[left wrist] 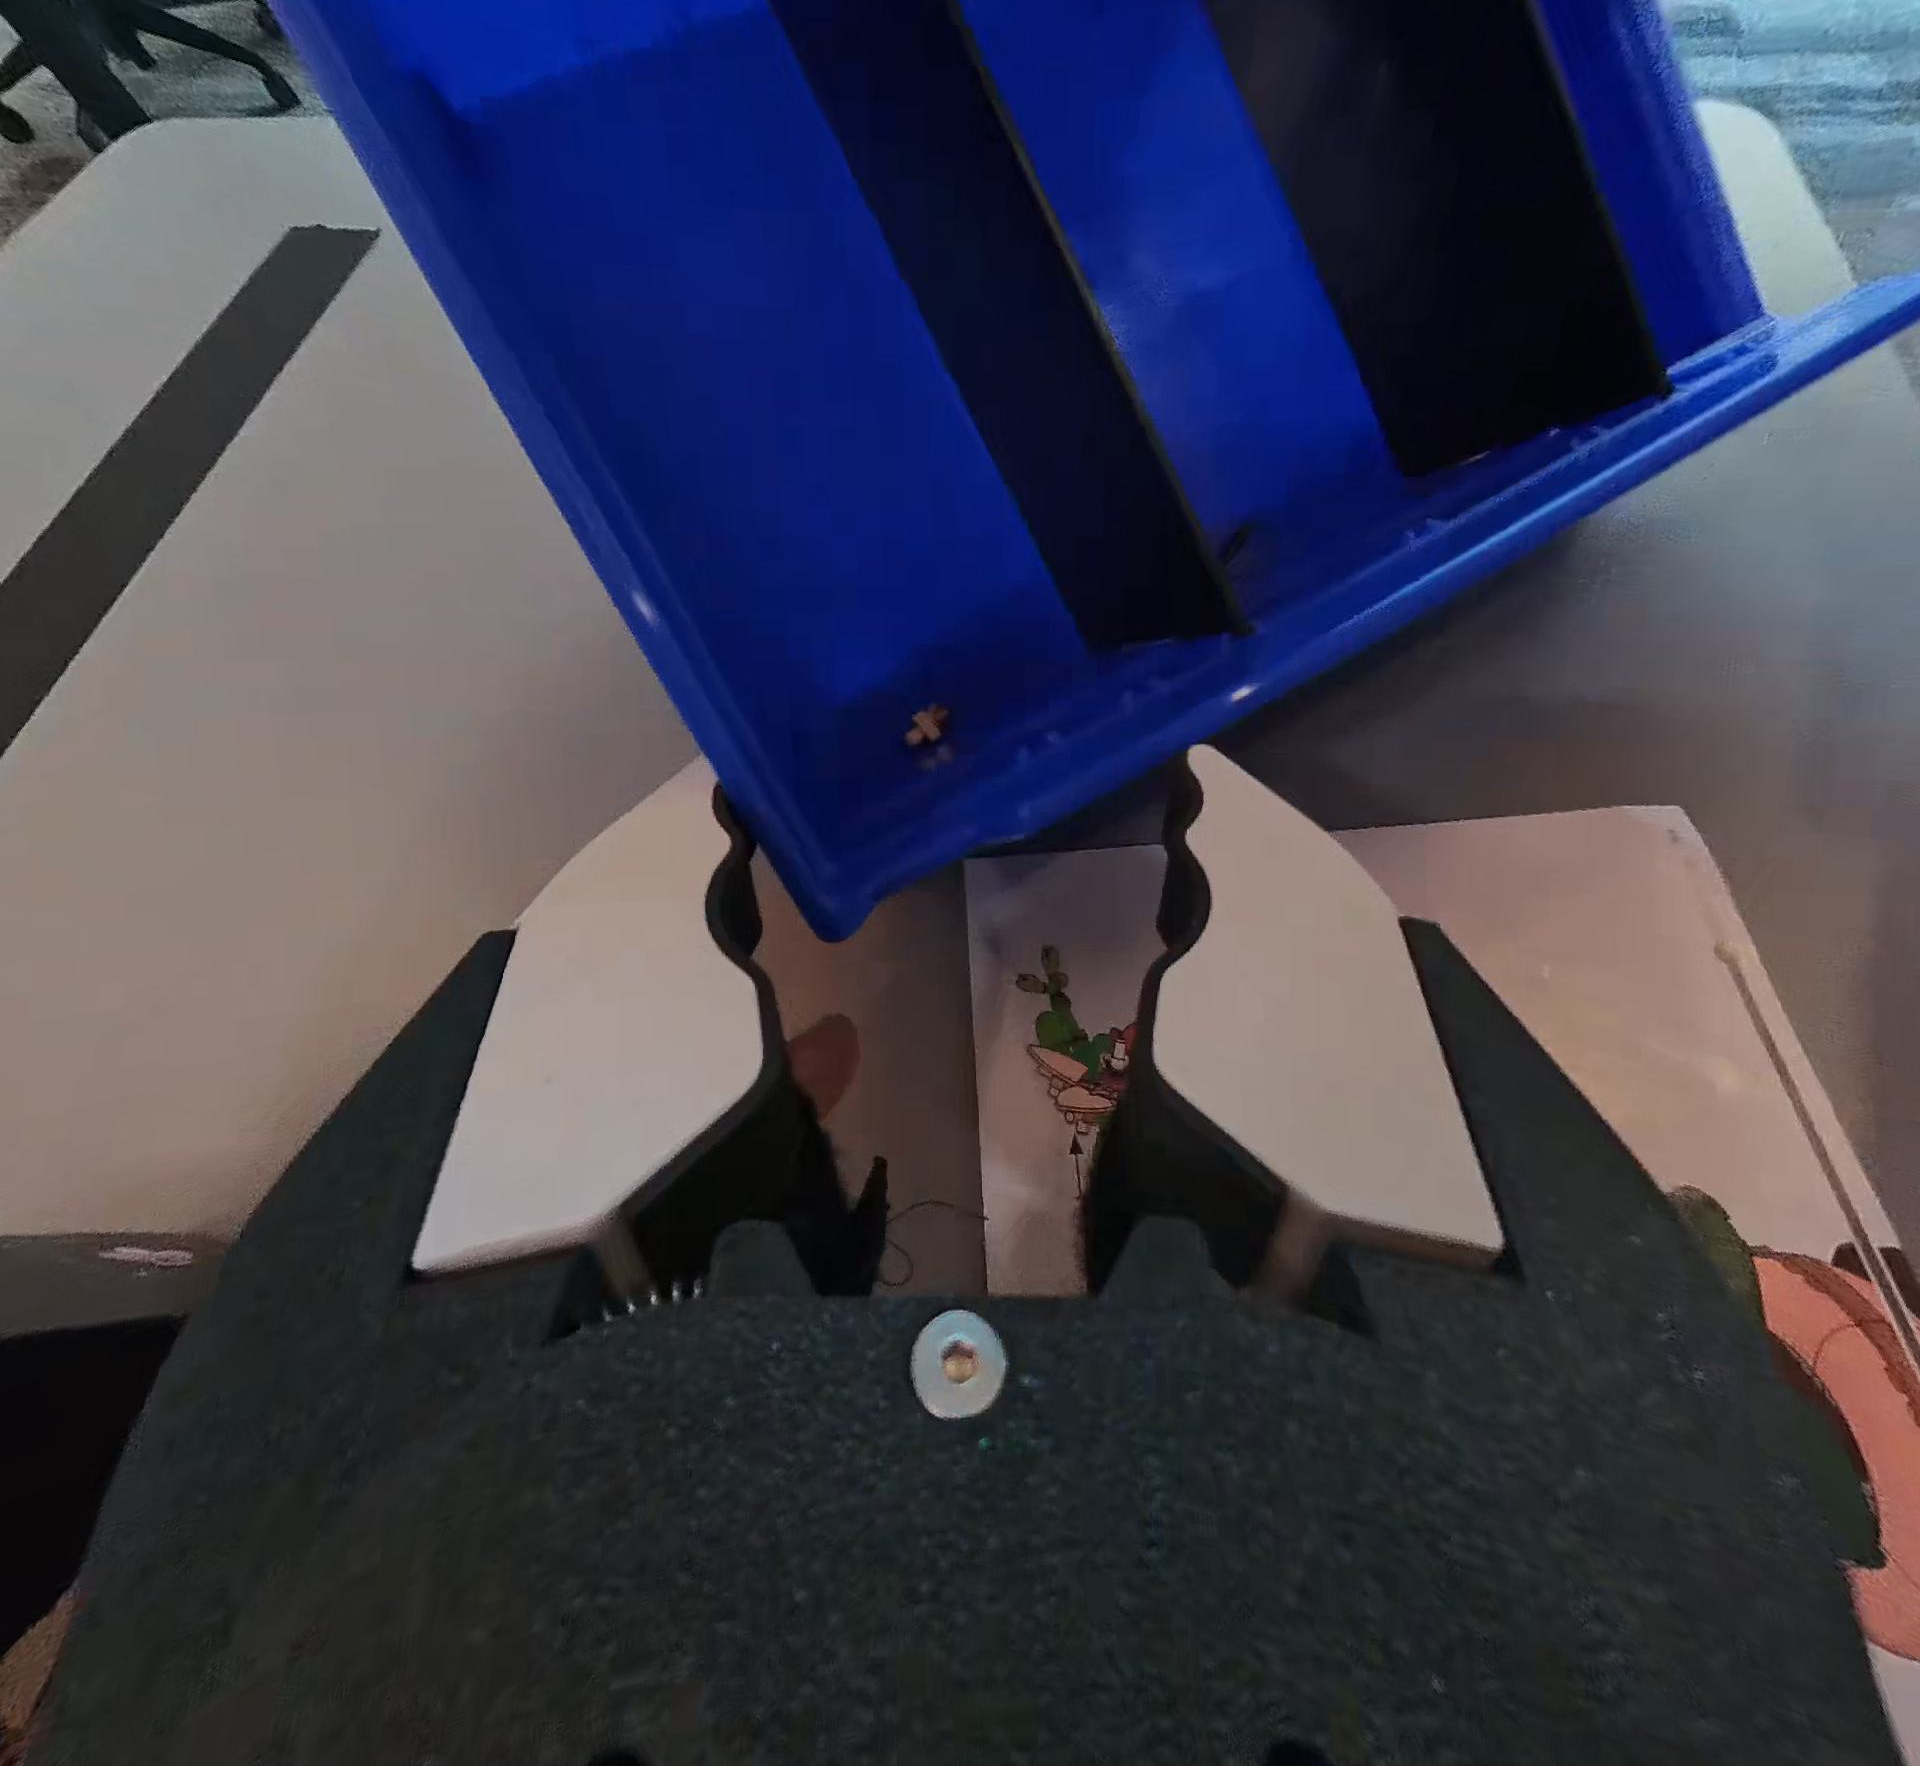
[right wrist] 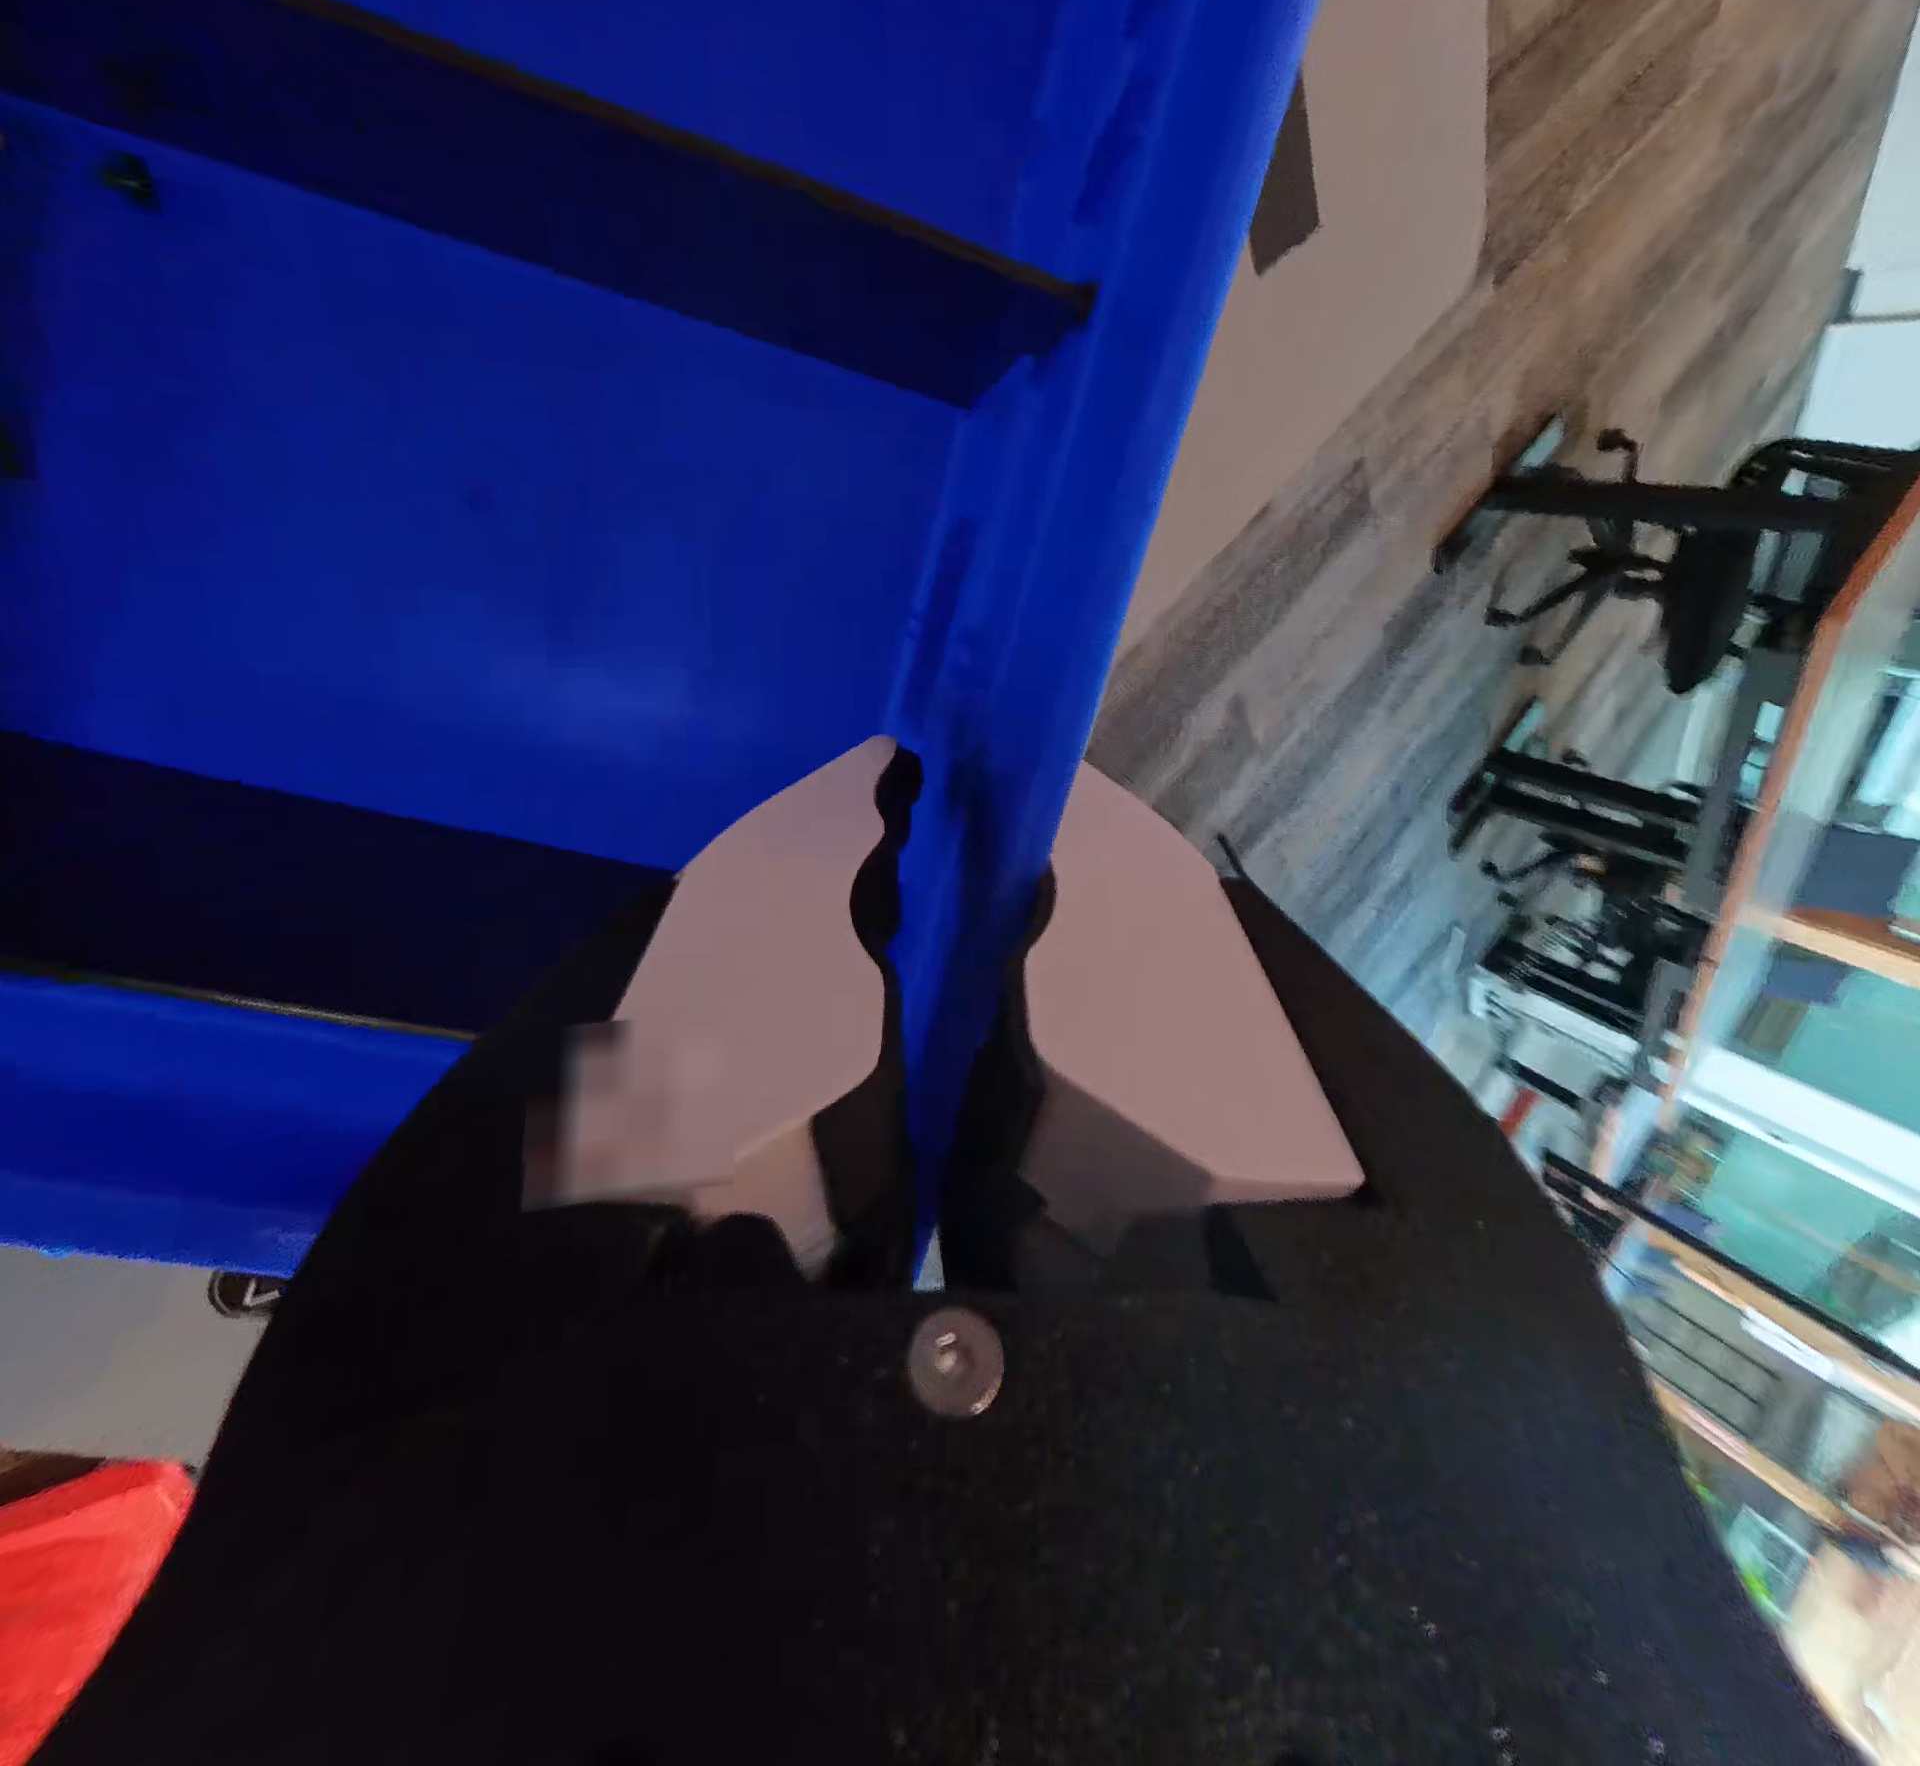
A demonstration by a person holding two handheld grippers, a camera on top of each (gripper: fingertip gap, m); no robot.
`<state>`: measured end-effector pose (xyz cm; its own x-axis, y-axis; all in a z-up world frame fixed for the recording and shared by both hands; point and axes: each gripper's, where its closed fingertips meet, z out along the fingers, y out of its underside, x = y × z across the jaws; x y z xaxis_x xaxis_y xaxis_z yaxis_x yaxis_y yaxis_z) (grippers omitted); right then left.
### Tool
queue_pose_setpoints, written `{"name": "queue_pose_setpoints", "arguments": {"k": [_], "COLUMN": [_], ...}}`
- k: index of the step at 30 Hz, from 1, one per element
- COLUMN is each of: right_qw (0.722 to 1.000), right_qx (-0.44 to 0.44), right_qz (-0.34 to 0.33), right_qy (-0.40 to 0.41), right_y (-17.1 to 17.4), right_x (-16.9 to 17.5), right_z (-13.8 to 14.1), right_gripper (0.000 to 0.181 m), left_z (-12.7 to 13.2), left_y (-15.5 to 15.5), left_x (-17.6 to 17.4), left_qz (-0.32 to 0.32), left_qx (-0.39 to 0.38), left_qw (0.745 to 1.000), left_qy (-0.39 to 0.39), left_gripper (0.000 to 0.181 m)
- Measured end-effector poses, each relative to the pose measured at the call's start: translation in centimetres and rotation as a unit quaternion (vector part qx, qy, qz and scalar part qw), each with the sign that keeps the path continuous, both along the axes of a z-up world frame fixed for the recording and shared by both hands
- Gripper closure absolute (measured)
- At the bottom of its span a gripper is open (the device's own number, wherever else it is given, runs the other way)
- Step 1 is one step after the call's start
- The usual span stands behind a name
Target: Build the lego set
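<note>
The right gripper [right wrist: 961,843] is clamped on the side wall of a blue plastic bin [right wrist: 540,511], its two pale fingers [right wrist: 769,937] pressed to either face of the rim with the blue wall running straight up between them toward 12 o'clock. From this wrist view the bin fills everything from 9 to 12 o'clock, and its black dividers [right wrist: 520,303] cross the interior as dark bands. A red object [right wrist: 73,1571] sits at the 8 o'clock corner, too blurred to identify. Toward 3 o'clock the room appears tipped on its side: wood-look flooring and black office chairs [right wrist: 1621,563].

In the left wrist view the same bin [left wrist: 727,366] is tilted, its open side turned toward the camera and its lower corner dipping between the tips of the left gripper [left wrist: 956,786]. That gripper stands wide, holding nothing; its left finger [left wrist: 613,1041] lies just beside the bin's corner, though whether it touches I cannot tell. Two black dividers [left wrist: 997,334] split the bin into long compartments. One tiny tan lego piece [left wrist: 925,725] rests low in the leftmost compartment, near the bottom corner (the only loose part visible in the bin).

Beneath the open fingers, at 6 o'clock from the bin, lies the instruction booklet [left wrist: 1039,1041], open on the pale grey table [left wrist: 260,677] and showing a small green and red printed figure. A black stripe [left wrist: 177,469] crosses the tabletop at 9 o'clock, and chair bases [left wrist: 94,33] stand beyond the table at 11 o'clock.
</note>
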<state>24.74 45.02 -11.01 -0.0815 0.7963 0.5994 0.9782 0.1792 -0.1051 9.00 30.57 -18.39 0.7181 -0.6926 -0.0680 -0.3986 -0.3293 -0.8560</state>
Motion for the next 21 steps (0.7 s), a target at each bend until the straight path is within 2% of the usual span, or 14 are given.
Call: {"name": "queue_pose_setpoints", "arguments": {"k": [1,4,6,9,12,16,19,21], "right_qw": [1.0,1.0,1.0,1.0,0.998,0.98,0.98,0.979], "right_qx": [-0.02,-0.022,-0.012,-0.011,-0.053,-0.197,-0.198,-0.198], "right_qz": [-0.001,0.001,0.001,0.005,0.006,0.024,0.025,0.035], "right_qy": [0.011,0.005,-0.001,-0.013,-0.031,0.013,0.005,0.03], "right_y": [0.3,0.4,0.2,0.5,1.5,0.7,0.8,0.8], "right_x": [-0.2,-0.3,-0.3,-0.1,0.2,-0.6,-0.4,-0.8], "right_z": [-0.4,-0.5,-0.3,-0.5,-2.4,-5.9,-7.8,-8.1], "right_gripper": [0.17,0.168,0.166,0.164,0.161,0.169,0.162,0.159], "left_z": [0.1,0.6,1.5,4.5,6.4,5.0,5.3,5.5], "left_y": [0.0,-0.6,-1.2,-2.5,-4.8,-7.4,-9.9,-11.0], "left_x": [-0.1,-0.9,-1.7,-1.5,1.0,2.5,1.6,0.1], "left_qz": [0.003,0.008,0.014,-0.016,-0.097,-0.116,-0.12,-0.103], "left_qx": [0.001,0.006,0.044,0.168,0.263,0.165,0.163,0.17], "left_qw": [1.0,1.0,0.999,0.984,0.957,0.976,0.977,0.976], "left_qy": [-0.004,0.003,0.026,0.051,0.073,0.079,0.072,0.091], "left_gripper": [0.109,0.115,0.119,0.128,0.132,0.125,0.131,0.133]}}
